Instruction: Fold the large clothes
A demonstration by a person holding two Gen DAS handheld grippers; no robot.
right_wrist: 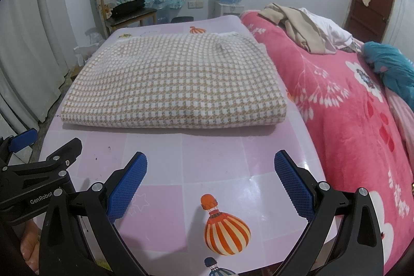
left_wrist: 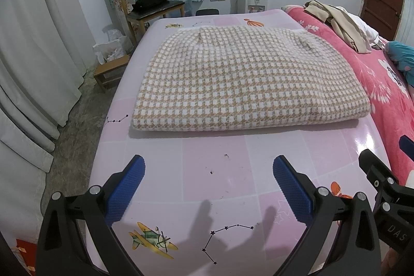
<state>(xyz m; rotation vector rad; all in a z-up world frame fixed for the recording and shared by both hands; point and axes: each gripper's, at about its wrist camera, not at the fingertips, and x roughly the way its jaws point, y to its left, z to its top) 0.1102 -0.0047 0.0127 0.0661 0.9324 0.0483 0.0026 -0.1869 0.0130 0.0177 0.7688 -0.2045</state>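
Bedding first: a pink blanket (right_wrist: 344, 105) covers the bed on the right, with beige clothes (right_wrist: 297, 27) heaped at its far end. Beside it on the left stands a table (left_wrist: 214, 172) under a pink patterned cover. The checked sweater (left_wrist: 245, 79) lies folded into a thick rectangle across the far half of the table, its near edge well apart from both grippers. Left gripper (left_wrist: 209, 188) and right gripper (right_wrist: 211, 185) hover over the near edge, side by side, jaws spread wide and empty.
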